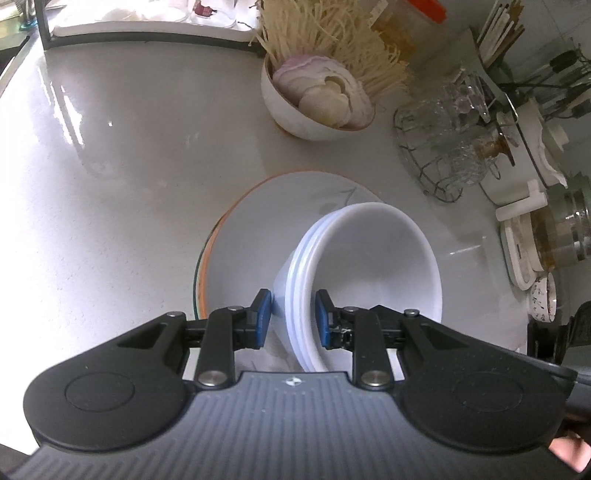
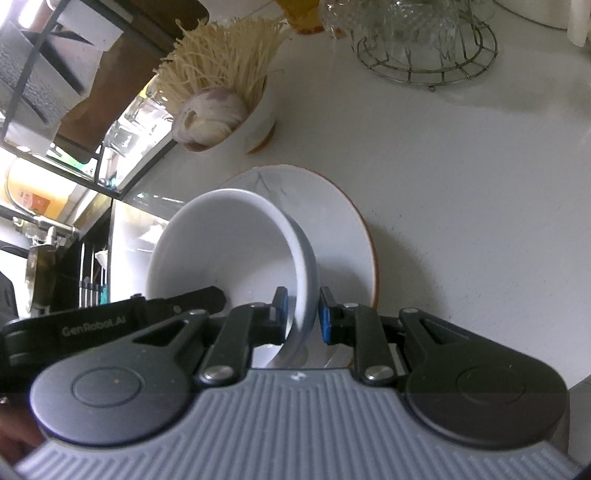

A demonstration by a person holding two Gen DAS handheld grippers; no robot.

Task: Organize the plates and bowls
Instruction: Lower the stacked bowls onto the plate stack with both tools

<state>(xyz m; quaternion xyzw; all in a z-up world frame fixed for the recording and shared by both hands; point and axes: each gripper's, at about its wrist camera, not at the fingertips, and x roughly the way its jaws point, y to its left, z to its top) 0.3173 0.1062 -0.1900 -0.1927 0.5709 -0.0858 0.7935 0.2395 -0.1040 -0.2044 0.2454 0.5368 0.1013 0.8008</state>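
A stack of nested white bowls (image 1: 369, 258) hangs tilted over a pile of plates (image 1: 258, 221) whose top plate is white with an orange rim. My left gripper (image 1: 293, 319) is shut on the stack's near rim, one blue pad outside and one inside. In the right wrist view the same bowls (image 2: 221, 251) stand before the plates (image 2: 340, 221), with my right gripper (image 2: 303, 312) shut on the opposite rim. The left tool's black housing (image 2: 110, 325) shows beside it. Whether the bowls' base touches the top plate is hidden.
On the white counter (image 1: 110, 147), behind the plates, stands a bowl of sliced onion and enoki mushrooms (image 1: 317, 99). To the right are a wire rack of glass cups (image 1: 443, 147) and a jar (image 1: 565, 229). A dark-framed tray (image 1: 147, 26) runs along the back left.
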